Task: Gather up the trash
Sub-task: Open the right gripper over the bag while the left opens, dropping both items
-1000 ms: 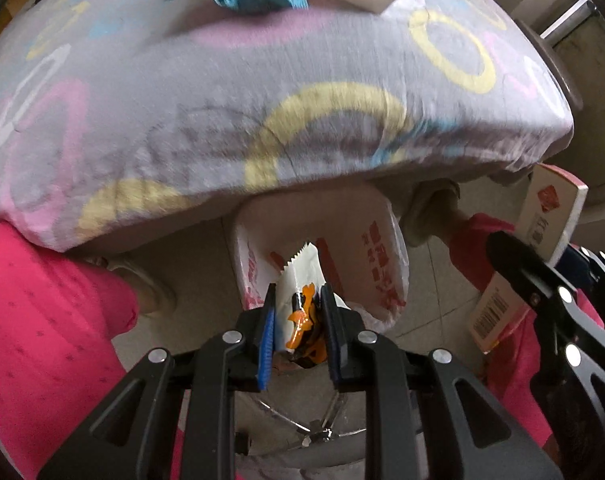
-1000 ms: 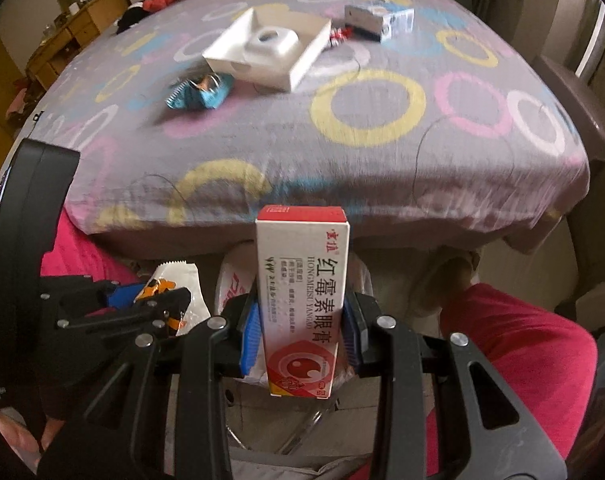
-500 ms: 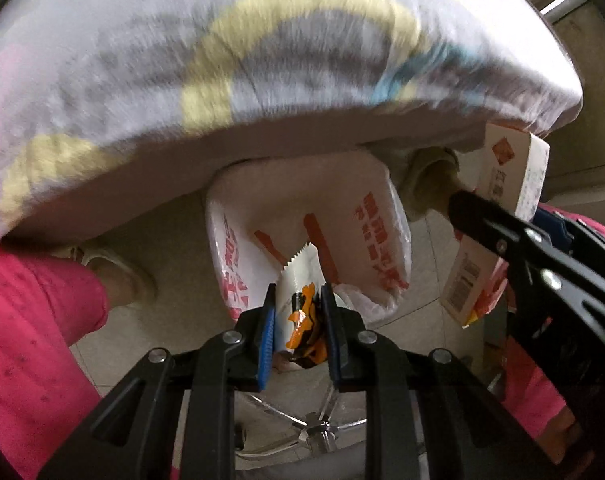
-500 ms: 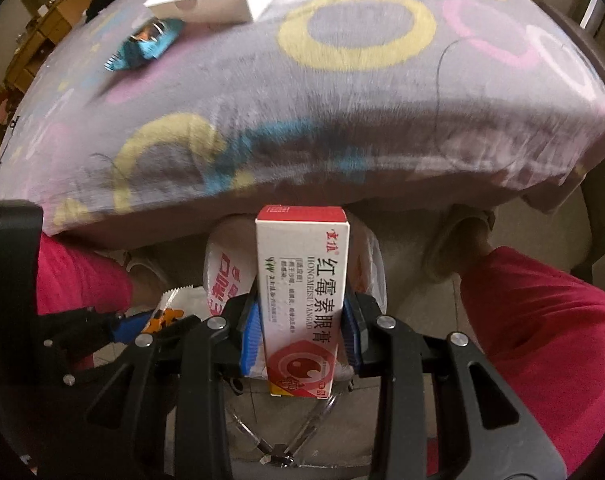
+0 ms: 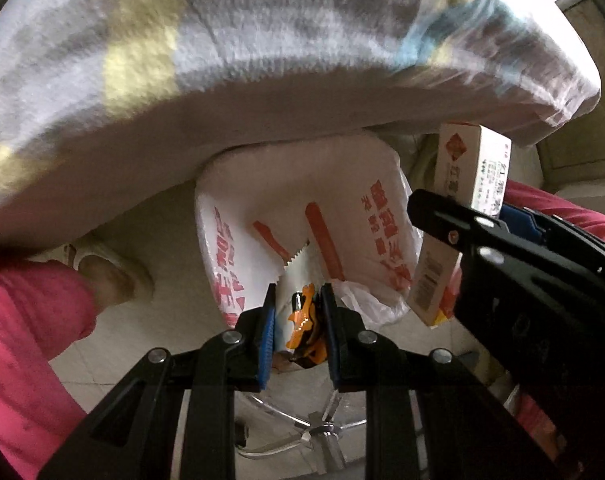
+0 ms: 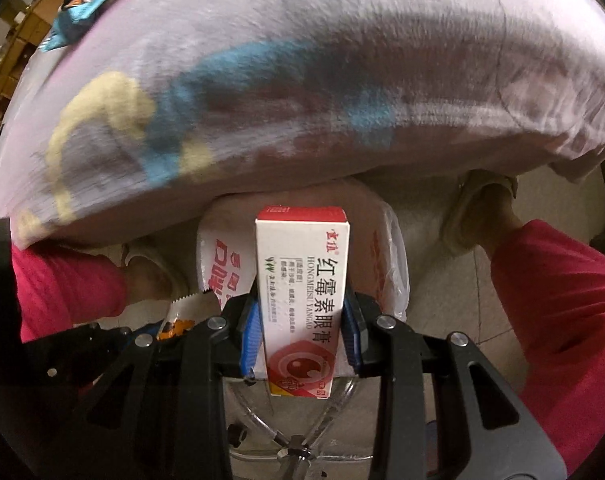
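Note:
My left gripper (image 5: 298,312) is shut on a white and orange snack wrapper (image 5: 300,304) and holds it at the near rim of a white plastic trash bag (image 5: 334,184) with red print, which sits on the floor under the table edge. My right gripper (image 6: 300,320) is shut on a white and red medicine box (image 6: 298,280), upright, just above the same bag (image 6: 218,260). In the left wrist view the box (image 5: 470,168) and right gripper (image 5: 502,248) are at the right of the bag. The wrapper (image 6: 182,312) shows at lower left in the right wrist view.
The table's cloth (image 5: 222,60) with coloured rings overhangs the bag. A blue wrapper (image 6: 82,4) lies on the table at far left. The person's pink-clad legs (image 6: 562,320) and feet (image 5: 110,276) flank the bag. A chair base (image 6: 298,452) is below.
Both grippers have moved down and forward, below the table's edge and closer to the bag. Both stay shut on their items.

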A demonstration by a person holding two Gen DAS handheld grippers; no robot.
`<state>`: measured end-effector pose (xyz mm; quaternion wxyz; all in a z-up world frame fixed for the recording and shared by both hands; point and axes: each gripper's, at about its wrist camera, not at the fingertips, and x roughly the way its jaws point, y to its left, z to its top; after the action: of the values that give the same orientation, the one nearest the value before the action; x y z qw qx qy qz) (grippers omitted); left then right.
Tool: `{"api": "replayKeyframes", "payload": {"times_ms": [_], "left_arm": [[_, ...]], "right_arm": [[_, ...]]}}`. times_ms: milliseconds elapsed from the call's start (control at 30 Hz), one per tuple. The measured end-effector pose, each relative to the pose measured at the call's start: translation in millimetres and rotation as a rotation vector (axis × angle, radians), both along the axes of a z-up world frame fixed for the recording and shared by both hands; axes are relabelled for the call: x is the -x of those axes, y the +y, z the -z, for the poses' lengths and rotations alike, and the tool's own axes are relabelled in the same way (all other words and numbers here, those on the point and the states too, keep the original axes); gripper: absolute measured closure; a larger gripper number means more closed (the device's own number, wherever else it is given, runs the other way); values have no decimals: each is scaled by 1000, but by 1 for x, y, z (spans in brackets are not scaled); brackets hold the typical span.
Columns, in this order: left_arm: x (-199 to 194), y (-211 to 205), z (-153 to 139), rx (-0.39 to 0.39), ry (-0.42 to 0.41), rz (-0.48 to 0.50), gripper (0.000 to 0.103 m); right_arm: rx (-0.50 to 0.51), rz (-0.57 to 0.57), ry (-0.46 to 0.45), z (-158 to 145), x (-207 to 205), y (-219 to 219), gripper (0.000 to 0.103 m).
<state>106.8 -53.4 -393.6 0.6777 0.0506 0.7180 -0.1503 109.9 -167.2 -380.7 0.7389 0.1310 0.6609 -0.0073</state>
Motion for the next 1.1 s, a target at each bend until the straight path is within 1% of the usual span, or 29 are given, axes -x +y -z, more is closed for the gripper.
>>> {"api": "replayKeyframes", "payload": {"times_ms": [167, 433, 700, 767, 800, 933, 1000, 1100], "left_arm": [[-5, 5, 12, 22, 47, -19, 82], [-6, 3, 22, 19, 68, -20, 81], [-9, 3, 29, 19, 92, -35, 80], [-10, 3, 31, 23, 109, -42, 73], [-10, 3, 32, 21, 114, -45, 64], [-11, 3, 32, 18, 109, -51, 53], [-11, 3, 32, 16, 108, -51, 52], [-10, 3, 33, 17, 112, -53, 51]], "right_arm": [[-3, 2, 23, 12, -3, 0, 70], [-19, 5, 55, 27, -10, 0, 70], [-23, -5, 64, 31, -10, 1, 70], [-26, -5, 61, 30, -11, 2, 70], [-25, -5, 60, 31, -11, 2, 70], [-27, 1, 64, 32, -10, 2, 65], [-25, 4, 63, 32, -10, 2, 62], [-24, 6, 62, 31, -11, 2, 62]]}}
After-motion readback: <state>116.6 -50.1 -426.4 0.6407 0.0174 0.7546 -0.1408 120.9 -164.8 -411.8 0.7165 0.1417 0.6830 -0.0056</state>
